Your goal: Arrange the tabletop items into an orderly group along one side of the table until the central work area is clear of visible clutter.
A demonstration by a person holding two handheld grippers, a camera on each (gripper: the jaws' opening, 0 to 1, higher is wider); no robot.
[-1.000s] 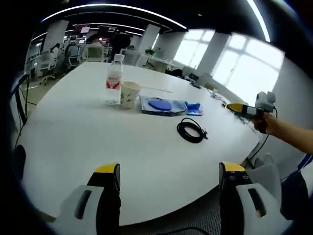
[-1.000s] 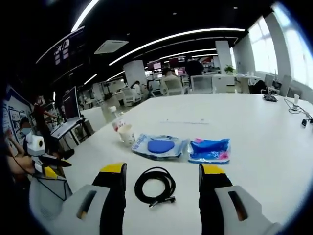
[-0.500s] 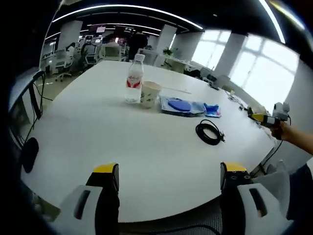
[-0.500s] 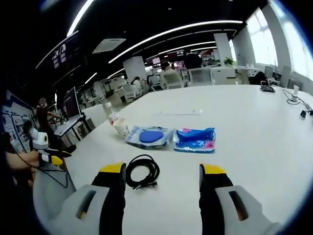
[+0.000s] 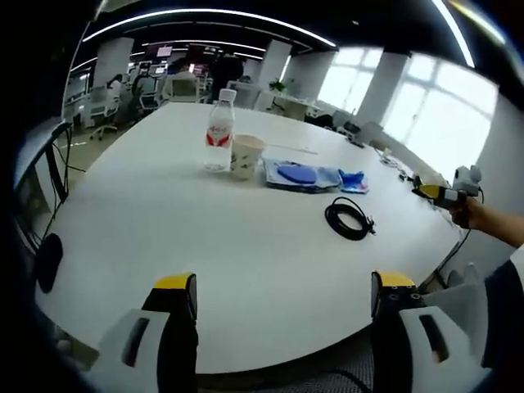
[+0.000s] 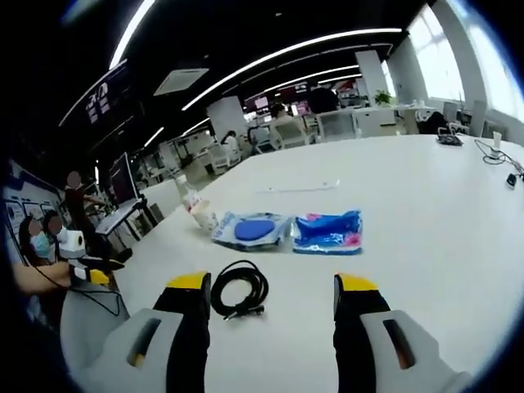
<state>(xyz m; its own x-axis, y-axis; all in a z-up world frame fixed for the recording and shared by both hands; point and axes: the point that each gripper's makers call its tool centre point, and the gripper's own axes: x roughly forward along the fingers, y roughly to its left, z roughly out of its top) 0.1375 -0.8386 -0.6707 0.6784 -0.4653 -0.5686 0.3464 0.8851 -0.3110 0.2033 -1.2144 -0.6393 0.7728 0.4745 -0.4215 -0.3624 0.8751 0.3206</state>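
Left gripper (image 5: 278, 303) held wide open, nothing between the jaws, hovering at the near edge of the white table (image 5: 164, 237) without touching anything on it. Right gripper (image 6: 272, 299) likewise spread wide and empty, poised above the tabletop with the coiled black cable (image 6: 238, 290) lying just ahead, between the jaw tips and nearer the left one, not gripped. Beyond the cable in the right gripper view, set side by side: a clear packet with a blue oval (image 6: 250, 230) and a blue packet with pink trim (image 6: 329, 232), edges close or touching, hard to say which. Further left and back, a paper cup (image 6: 205, 219) just beside a water bottle (image 6: 189, 196) with a red label. In the left gripper view, same items seen in a row across the table's middle: bottle (image 5: 218, 131), cup (image 5: 246, 155) right next to it, oval packet (image 5: 298, 174), blue packet (image 5: 354, 181), then the cable (image 5: 349, 219) nearer the edge and apart from the packets. Right gripper also seen there at far right (image 5: 446, 190), held in a hand (image 5: 471, 214) off the table's edge. A thin white strip (image 6: 299, 188) lay farther back on the table. Office desks, chairs and people in the background.
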